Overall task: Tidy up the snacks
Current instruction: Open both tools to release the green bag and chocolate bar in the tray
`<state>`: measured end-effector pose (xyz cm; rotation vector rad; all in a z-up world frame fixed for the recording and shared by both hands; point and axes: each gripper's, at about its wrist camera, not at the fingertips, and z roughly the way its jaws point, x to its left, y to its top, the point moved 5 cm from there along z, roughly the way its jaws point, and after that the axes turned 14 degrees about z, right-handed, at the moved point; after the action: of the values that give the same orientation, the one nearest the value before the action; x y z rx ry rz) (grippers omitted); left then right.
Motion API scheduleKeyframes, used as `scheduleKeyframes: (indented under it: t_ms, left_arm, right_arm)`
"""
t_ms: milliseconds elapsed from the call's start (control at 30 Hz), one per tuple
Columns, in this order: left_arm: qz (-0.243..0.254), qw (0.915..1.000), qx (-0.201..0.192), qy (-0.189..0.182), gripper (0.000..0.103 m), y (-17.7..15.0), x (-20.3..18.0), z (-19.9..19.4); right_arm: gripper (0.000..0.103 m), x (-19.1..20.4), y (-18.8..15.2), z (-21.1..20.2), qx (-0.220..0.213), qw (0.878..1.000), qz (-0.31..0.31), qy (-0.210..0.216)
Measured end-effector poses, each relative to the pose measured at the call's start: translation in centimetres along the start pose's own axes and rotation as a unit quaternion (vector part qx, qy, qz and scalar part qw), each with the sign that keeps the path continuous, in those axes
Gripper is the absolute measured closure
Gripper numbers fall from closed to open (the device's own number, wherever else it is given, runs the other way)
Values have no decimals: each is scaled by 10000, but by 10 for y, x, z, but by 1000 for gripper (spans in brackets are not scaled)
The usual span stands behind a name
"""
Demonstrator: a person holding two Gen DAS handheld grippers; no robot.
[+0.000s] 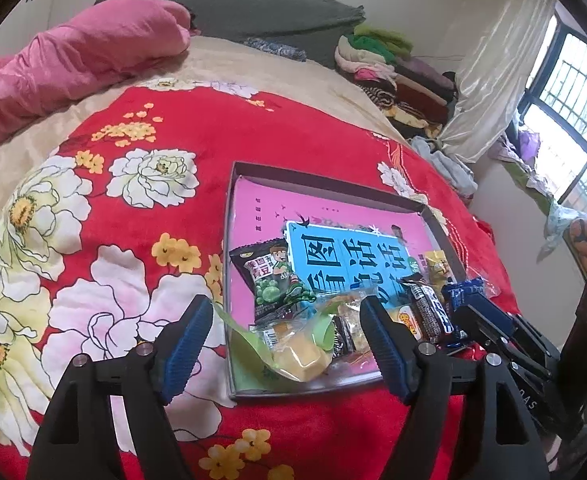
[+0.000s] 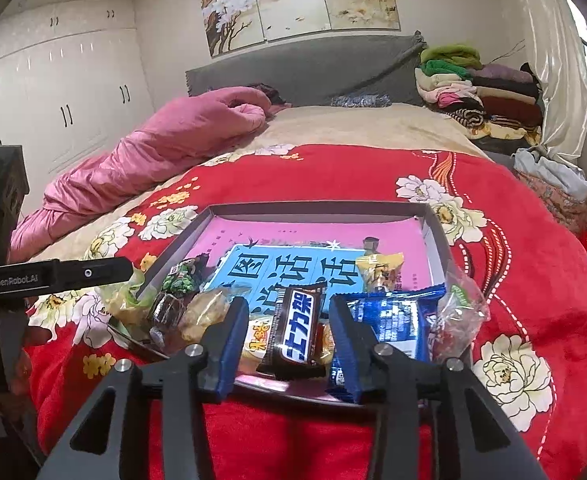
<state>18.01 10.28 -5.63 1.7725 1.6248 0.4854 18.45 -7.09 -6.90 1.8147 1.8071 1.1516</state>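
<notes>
A shallow box (image 2: 437, 236) lies on the red bedspread (image 1: 141, 216), snacks heaped along its near edge. The right gripper (image 2: 289, 344) has its fingers partly open, straddling a dark chocolate bar (image 2: 299, 330) without visibly pressing it; the bar's long axis runs along the fingers. The left gripper (image 1: 285, 340) stands wide open over a yellow sweet (image 1: 299, 358), holding nothing. The far half of the box is free room.
</notes>
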Motion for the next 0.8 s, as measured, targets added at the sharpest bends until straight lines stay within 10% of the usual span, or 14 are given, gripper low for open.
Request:
scheduleKeyframes:
  t_ms: [800]
  left_arm:
    - [257,9994,-186,106,22,4,-25,-33]
  right_arm:
    - [44,-11,10,-26,-295,9993,188,-97]
